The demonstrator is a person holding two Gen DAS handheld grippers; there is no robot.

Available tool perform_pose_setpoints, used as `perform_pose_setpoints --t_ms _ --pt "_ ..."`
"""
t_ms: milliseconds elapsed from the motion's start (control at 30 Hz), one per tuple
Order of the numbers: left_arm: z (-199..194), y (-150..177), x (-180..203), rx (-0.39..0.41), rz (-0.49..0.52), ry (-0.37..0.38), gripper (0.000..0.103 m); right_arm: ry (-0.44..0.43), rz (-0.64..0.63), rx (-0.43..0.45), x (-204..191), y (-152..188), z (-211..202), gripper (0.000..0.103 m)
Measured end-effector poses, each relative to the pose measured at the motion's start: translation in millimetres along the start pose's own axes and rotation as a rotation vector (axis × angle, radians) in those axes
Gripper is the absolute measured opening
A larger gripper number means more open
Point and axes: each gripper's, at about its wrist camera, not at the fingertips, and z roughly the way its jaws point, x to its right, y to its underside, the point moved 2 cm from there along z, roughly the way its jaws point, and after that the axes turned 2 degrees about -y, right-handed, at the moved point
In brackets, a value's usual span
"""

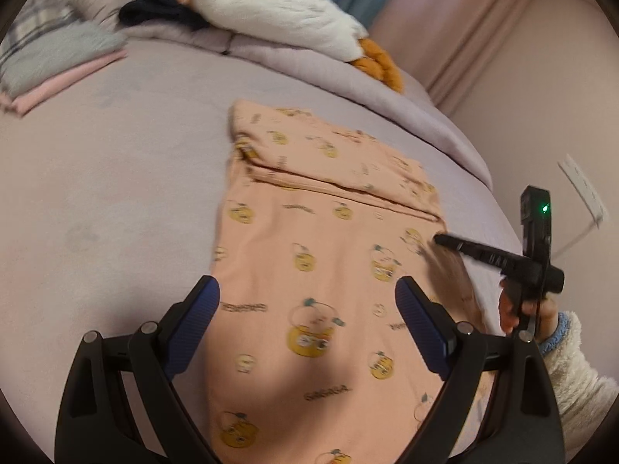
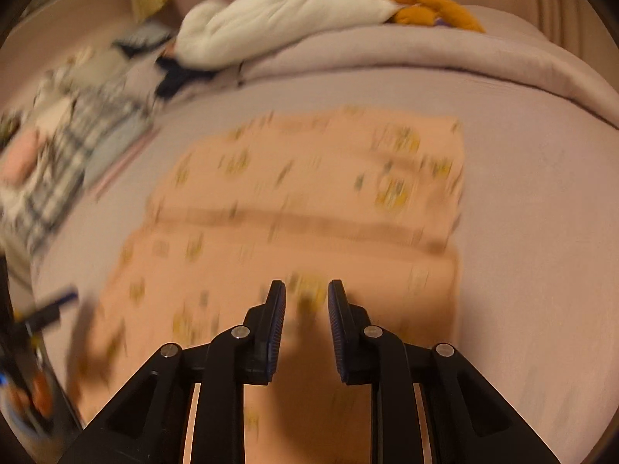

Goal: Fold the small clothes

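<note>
A peach garment (image 1: 309, 263) with yellow cartoon prints lies flat on the lilac bed, its far part folded over onto itself. It also shows, blurred, in the right wrist view (image 2: 301, 208). My left gripper (image 1: 307, 301) is wide open and empty above the garment's near half. My right gripper (image 2: 306, 294) is open with a narrow gap and empty, just above the garment's near part. In the left wrist view the right gripper (image 1: 441, 239) points at the garment's right edge.
A white plush goose (image 1: 278, 11) with orange feet lies on the rolled duvet at the back. Folded clothes (image 1: 58, 65) are stacked at the far left. The bed edge and a wall (image 1: 541, 135) are on the right.
</note>
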Motion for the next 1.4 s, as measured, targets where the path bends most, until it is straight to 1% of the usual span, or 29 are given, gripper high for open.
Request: perform_pose_setpoints --t_ms 67,133,200,267,333,433,533,600,633,667,700,767,833,867,900,967,1100,1300,1333,1400 --pt "2.6 7.9 7.2 -0.017 0.026 0.019 0.091 0.049 -0.036 -0.025 -5.8 22.2 -0.9 0.022" --pt "5.2 15.9 10.7 -0.036 0.037 0.047 0.091 0.103 -0.084 -0.026 -11.7 40.0 -5.8 0.022" --pt "9.0 29.7 11.6 -0.082 0.042 0.069 0.089 0.115 -0.098 -0.016 -11.7 57.1 -19.8 0.022" --pt "11.6 41.7 9.0 -0.123 0.030 0.077 0.088 0.095 -0.086 -0.016 -9.9 73.3 -30.7 0.022" --pt "12.6 57.7 6.0 -0.165 0.029 0.059 0.088 0.081 -0.072 -0.020 -6.5 85.0 -39.8 0.022" --pt "2.8 73.5 6.0 -0.173 0.058 0.045 0.087 0.036 -0.012 -0.035 3.9 101.5 -54.7 0.022" --pt "-12.9 85.8 3.0 -0.193 0.053 0.062 0.087 -0.021 0.055 -0.049 11.0 115.8 -70.6 0.022" --pt "-26.5 92.1 -3.6 -0.198 0.028 0.069 0.087 -0.068 0.105 -0.037 13.7 129.0 -86.6 0.025" --pt "-30.3 93.3 -5.8 -0.196 0.017 0.067 0.087 -0.110 0.150 -0.014 19.0 133.3 -96.6 0.027" --pt "-37.0 93.9 -11.1 -0.188 -0.010 0.067 0.087 -0.145 0.195 0.018 26.2 134.7 -104.9 0.034" --pt "-40.8 93.2 -14.4 -0.180 -0.033 0.074 0.087 -0.162 0.234 0.044 33.8 136.4 -111.7 0.044" --pt "-43.0 88.3 -20.8 -0.160 -0.075 0.077 0.087 -0.177 0.330 0.104 53.2 138.4 -122.0 0.052" --pt "-43.6 84.5 -26.3 -0.146 -0.112 0.056 0.087 -0.200 0.395 0.112 63.1 140.0 -119.3 0.052" --pt "-42.5 81.4 -30.4 -0.137 -0.144 0.074 0.087 -0.222 0.418 0.109 66.1 140.1 -114.7 0.052" --pt "-39.5 79.2 -34.4 -0.135 -0.177 0.108 0.087 -0.232 0.423 0.103 65.2 141.7 -112.0 0.052" --pt "-29.8 76.7 -39.3 -0.153 -0.221 0.140 0.087 -0.248 0.424 0.072 61.7 139.2 -96.8 0.052" --pt "-17.0 70.5 -36.3 -0.175 -0.213 0.175 0.087 -0.263 0.414 0.029 54.1 129.6 -72.0 0.052" --pt "-0.6 56.0 -39.7 -0.201 -0.247 0.282 0.087 -0.313 0.409 0.030 60.3 109.0 -63.9 0.052" --pt "4.3 51.2 -39.8 -0.201 -0.259 0.306 0.087 -0.325 0.416 0.033 63.9 105.7 -62.0 0.052" --pt "12.0 43.5 -40.4 -0.204 -0.271 0.330 0.087 -0.351 0.438 0.040 67.4 99.6 -56.1 0.052"
